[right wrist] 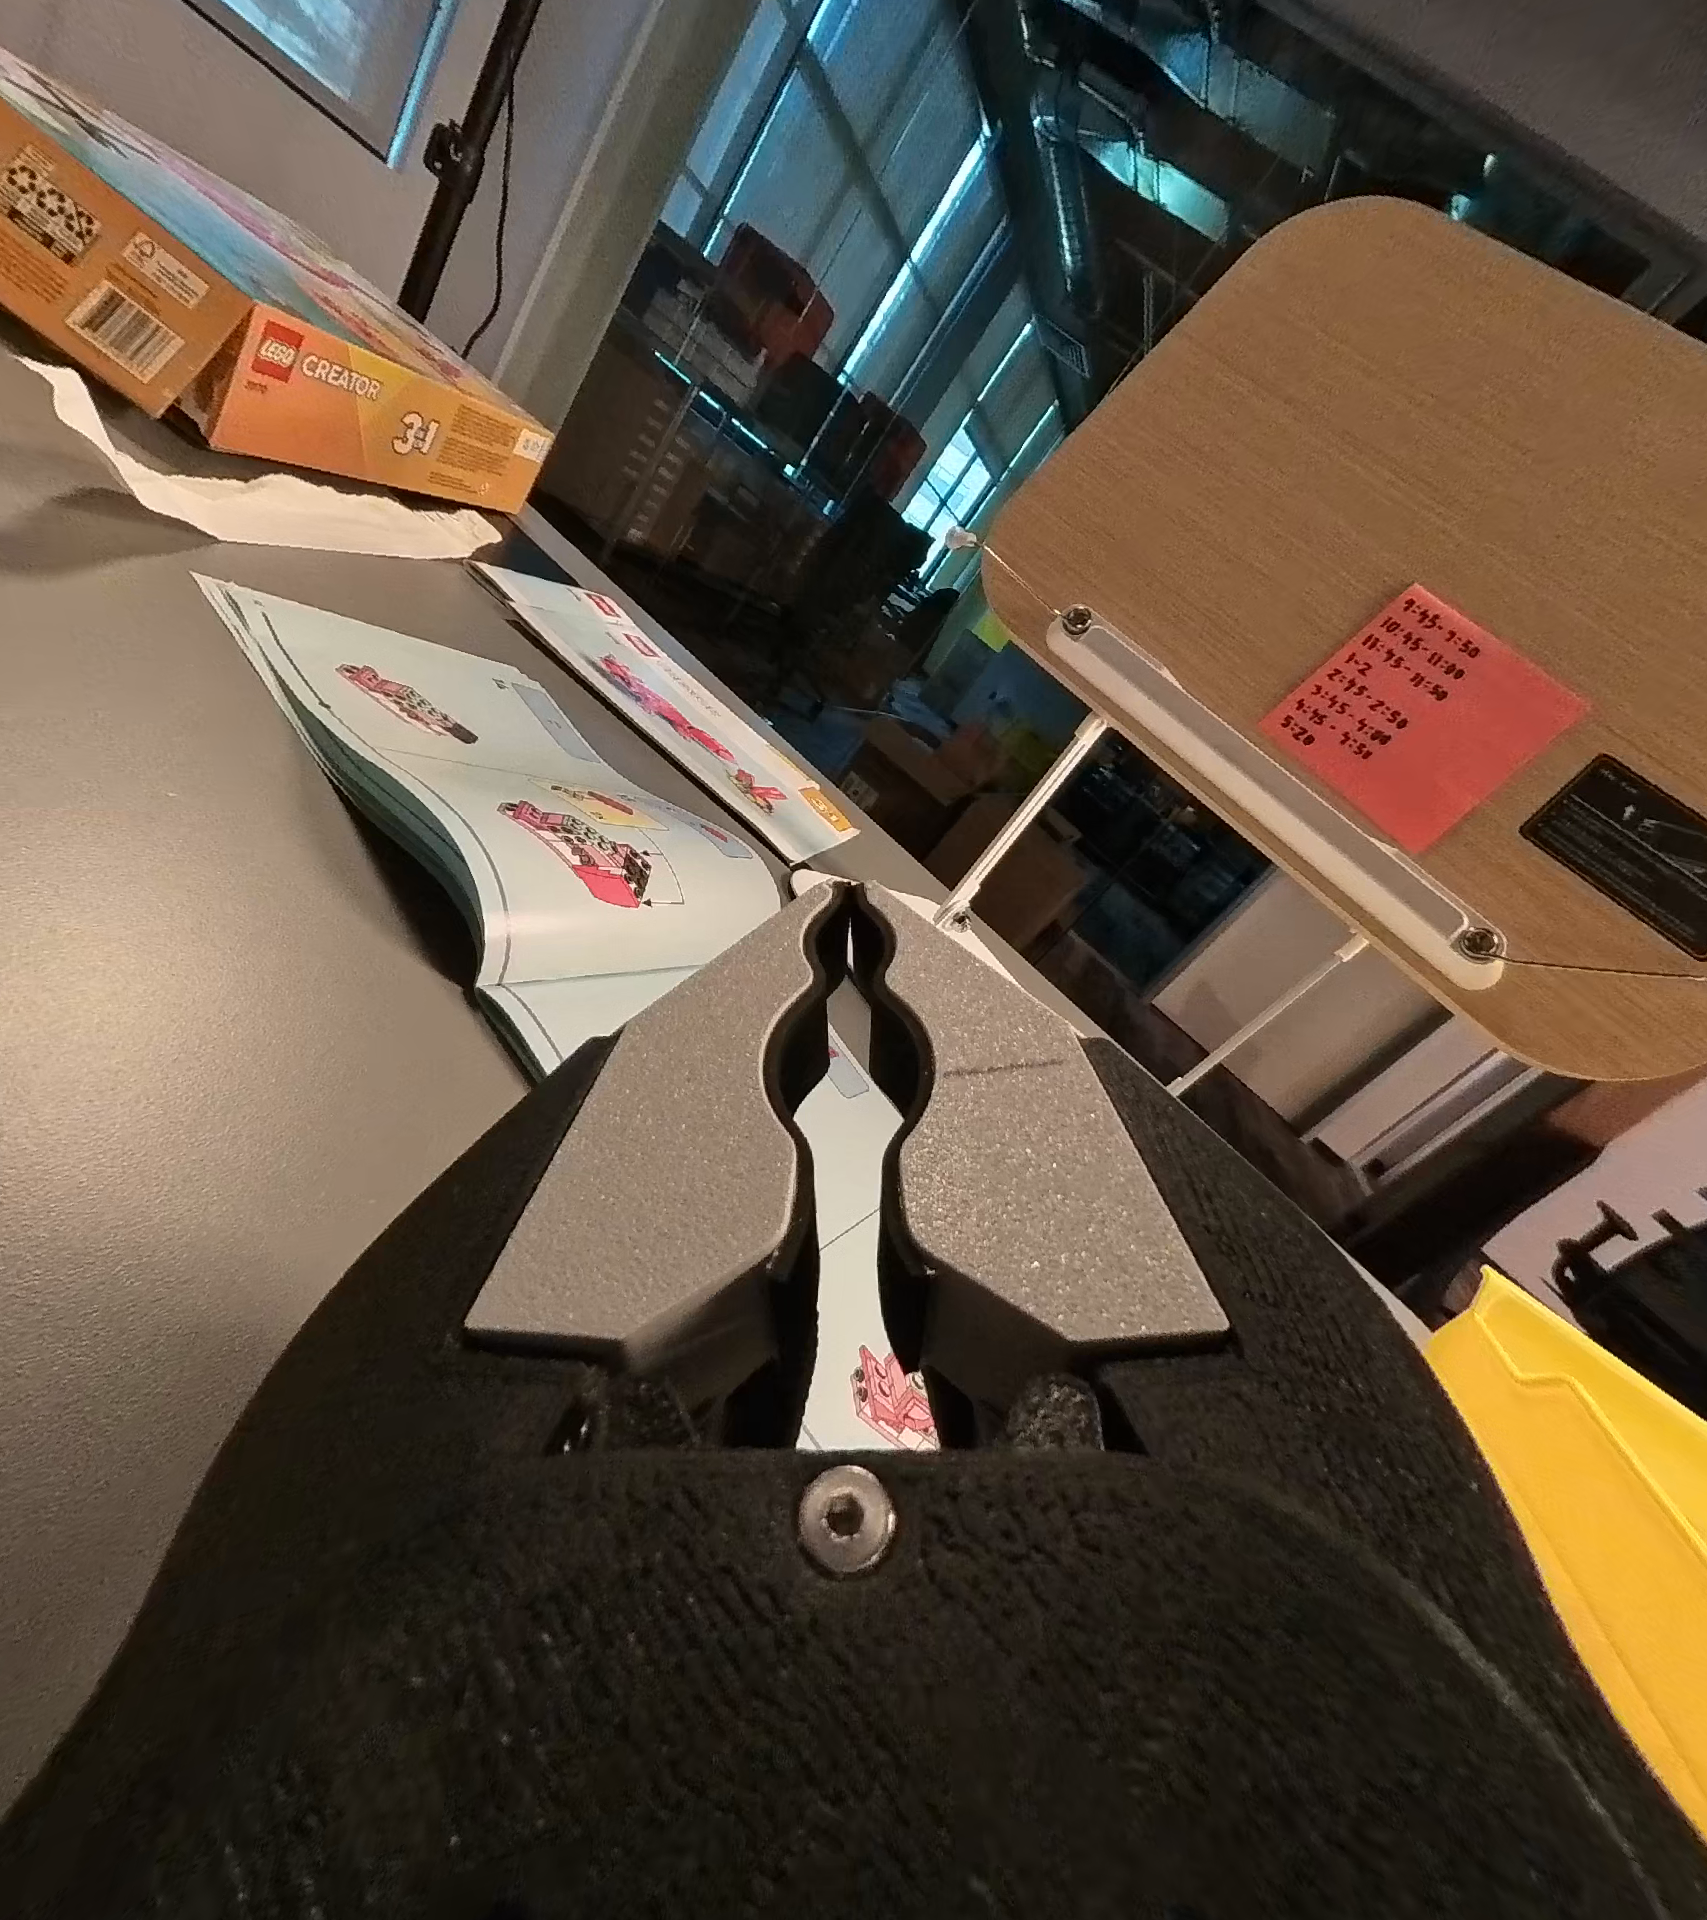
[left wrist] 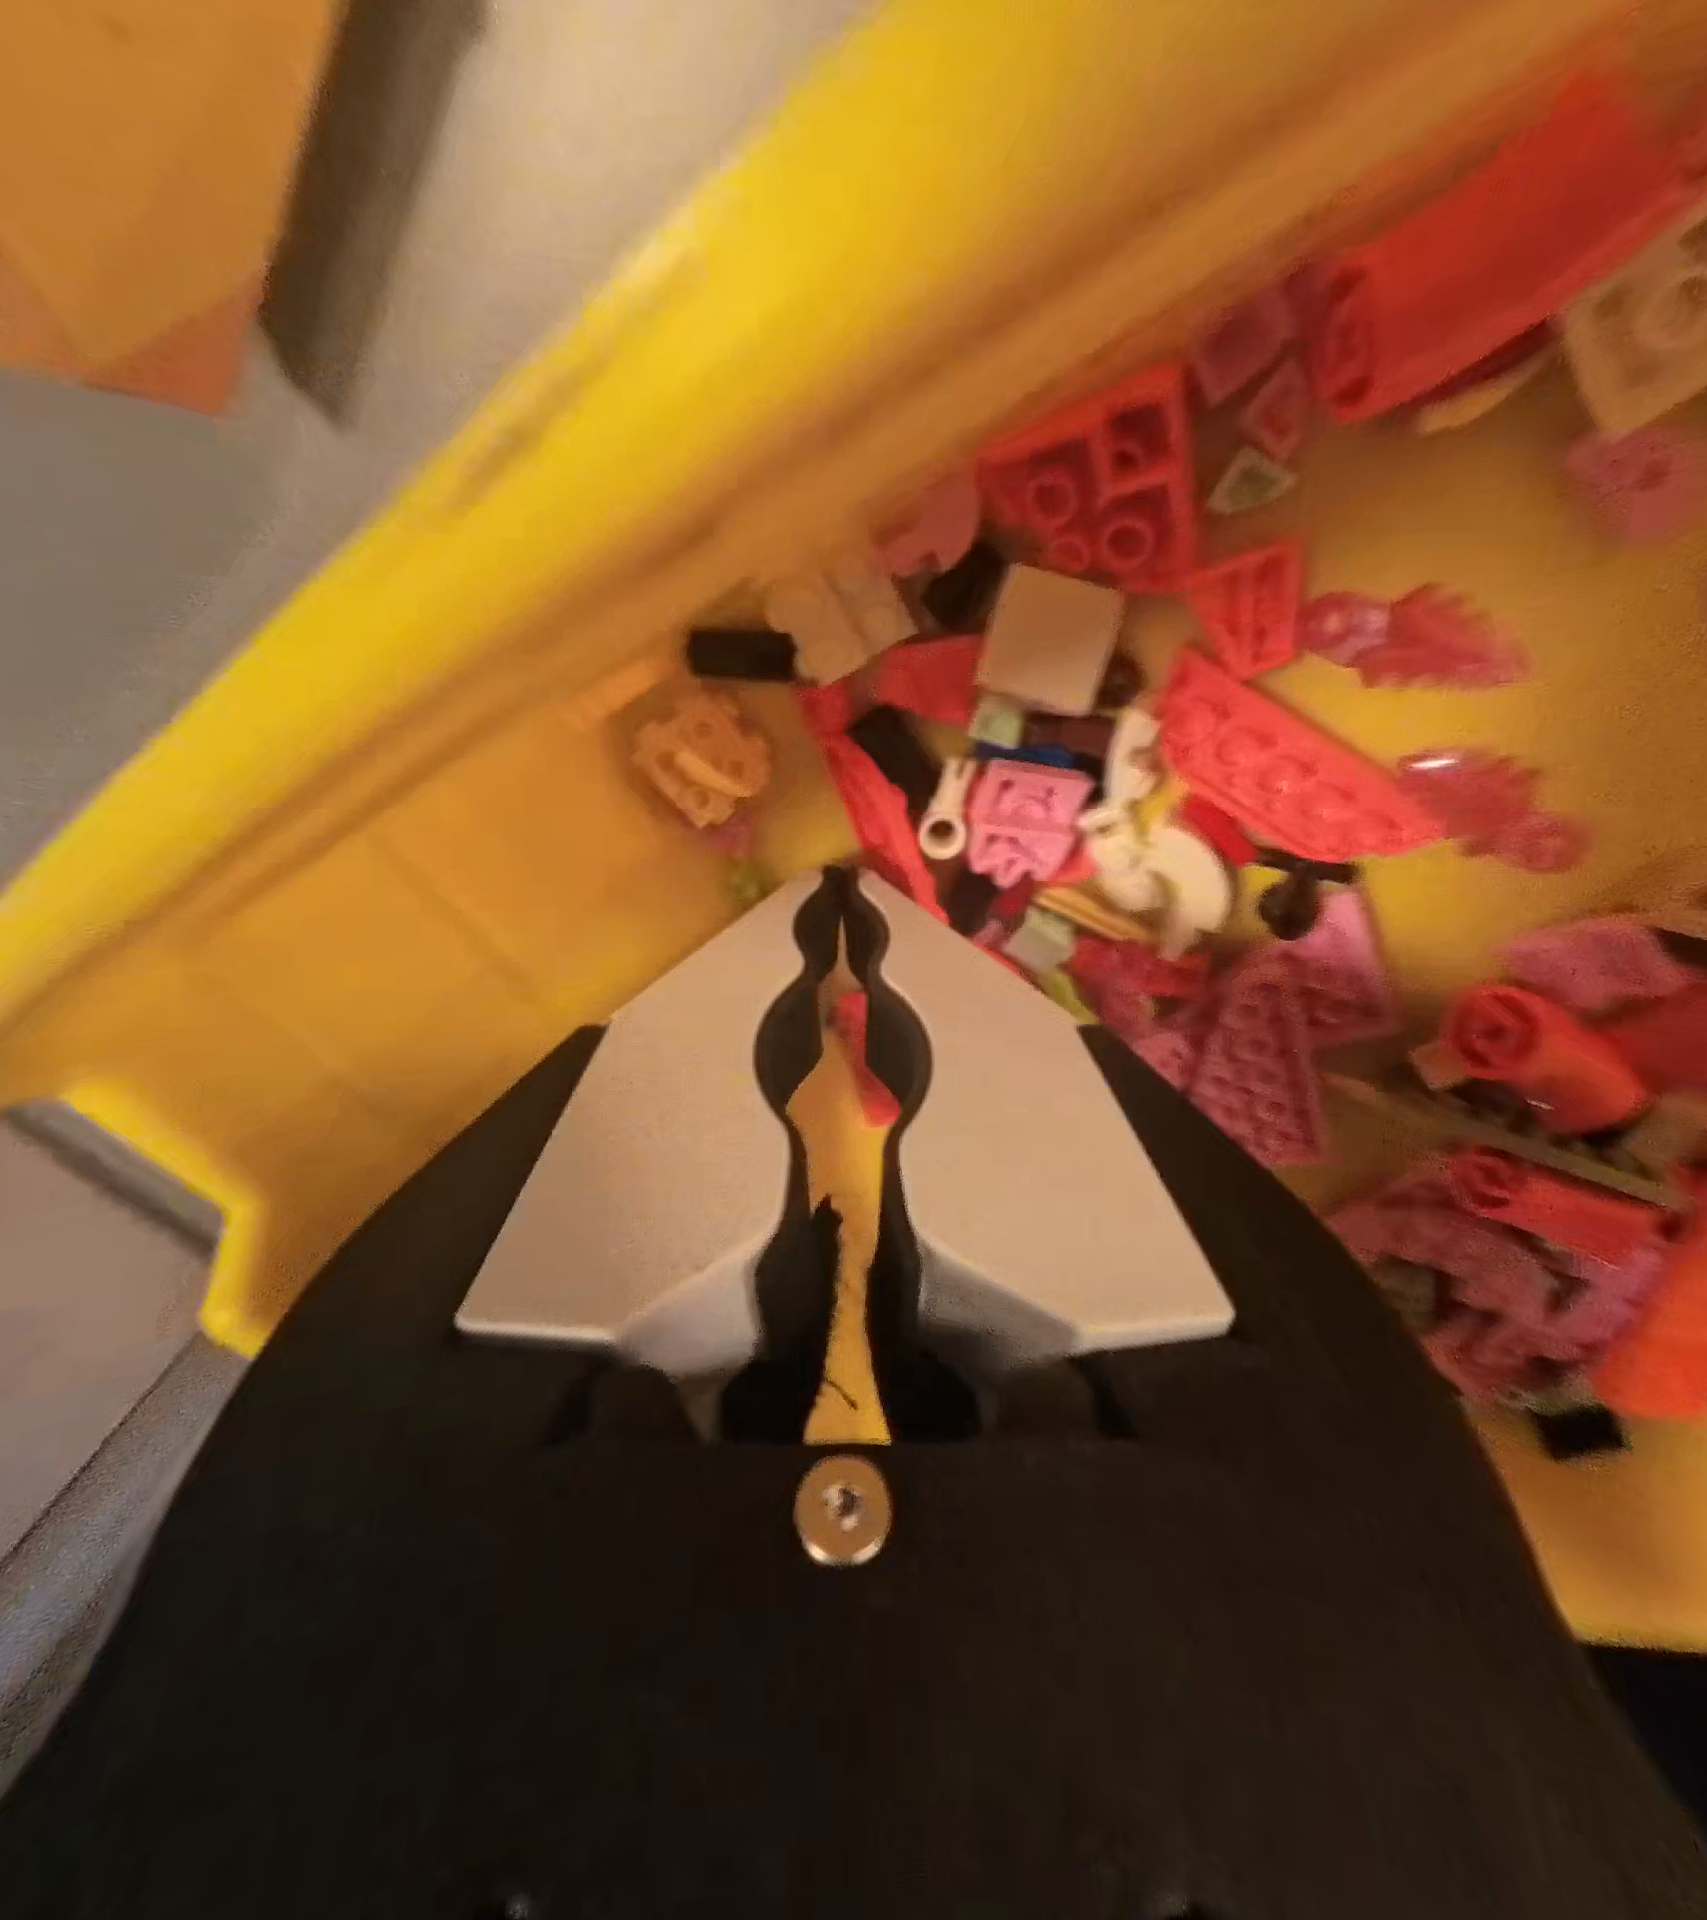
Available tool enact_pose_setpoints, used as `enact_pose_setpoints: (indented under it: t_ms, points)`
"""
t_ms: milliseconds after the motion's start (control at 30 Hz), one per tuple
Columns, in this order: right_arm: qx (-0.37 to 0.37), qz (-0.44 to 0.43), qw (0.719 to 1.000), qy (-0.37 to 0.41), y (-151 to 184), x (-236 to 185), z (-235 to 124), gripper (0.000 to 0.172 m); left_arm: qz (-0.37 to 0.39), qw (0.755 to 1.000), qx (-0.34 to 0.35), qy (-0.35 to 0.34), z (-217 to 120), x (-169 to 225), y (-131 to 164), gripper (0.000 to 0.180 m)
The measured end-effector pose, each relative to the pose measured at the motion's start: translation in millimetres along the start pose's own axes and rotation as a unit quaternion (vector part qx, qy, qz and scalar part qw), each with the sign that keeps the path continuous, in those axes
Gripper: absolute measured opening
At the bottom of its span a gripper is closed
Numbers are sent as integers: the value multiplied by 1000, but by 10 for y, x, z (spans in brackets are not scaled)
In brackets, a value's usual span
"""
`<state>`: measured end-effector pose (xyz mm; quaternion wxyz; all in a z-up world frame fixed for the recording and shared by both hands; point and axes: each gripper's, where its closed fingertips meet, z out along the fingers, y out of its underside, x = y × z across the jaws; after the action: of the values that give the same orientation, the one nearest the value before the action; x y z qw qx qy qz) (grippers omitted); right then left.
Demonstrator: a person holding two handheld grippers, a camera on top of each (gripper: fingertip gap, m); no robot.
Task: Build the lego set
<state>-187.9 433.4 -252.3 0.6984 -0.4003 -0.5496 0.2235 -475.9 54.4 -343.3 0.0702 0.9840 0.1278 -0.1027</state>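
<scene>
In the left wrist view my left gripper is inside a yellow tray, its tips pressed together just left of a pile of loose bricks. I see nothing between the pads. The pile is mostly red and pink plates, with a pink piece, a small white piece and a tan round piece nearest the tips. The view is blurred. In the right wrist view my right gripper is shut with nothing in it, hovering over an open instruction booklet on the dark table.
A second booklet and the orange set box lie farther back on the table. A wooden board with a pink note stands at the right. The yellow tray's corner shows at the lower right. Left tips to right tips: about 50 centimeters. From my left tips it is roughly 4 centimeters to the tan round piece; from my right, 50 centimeters.
</scene>
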Motion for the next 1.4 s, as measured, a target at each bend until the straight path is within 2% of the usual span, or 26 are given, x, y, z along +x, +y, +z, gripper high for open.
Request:
enact_pose_setpoints:
  t_ms: [100,133,267,400,633,1000,1133,1267,1400]
  points:
    - [0,0,1000,-1,-1,-2,1,0,-24,988,54,140,-132,348,-138,0]
    - [0,0,1000,-1,-1,-3,1,0,-42,985,83,148,-181,336,-222,0]
    - [0,0,1000,-1,-2,-4,1,0,-97,982,157,29,-242,-118,-384,1]
    - [0,-2,1000,-2,-1,-11,4,0,-134,970,191,62,-236,-43,-517,24]
    - [0,-3,1000,-4,-4,-15,6,0,-144,973,171,52,-106,-25,-522,16]
    - [-1,-6,1000,-7,-7,-30,14,0,-172,962,150,147,-114,158,-478,16]
    - [-1,-7,1000,-9,-8,-37,14,0,-154,967,140,148,-133,203,-393,14]
    - [0,-7,1000,-9,-12,-39,13,0,-140,967,164,139,-287,227,-322,14]
    - [0,-6,1000,-8,-11,-37,13,0,-131,955,235,127,-719,232,-308,13]
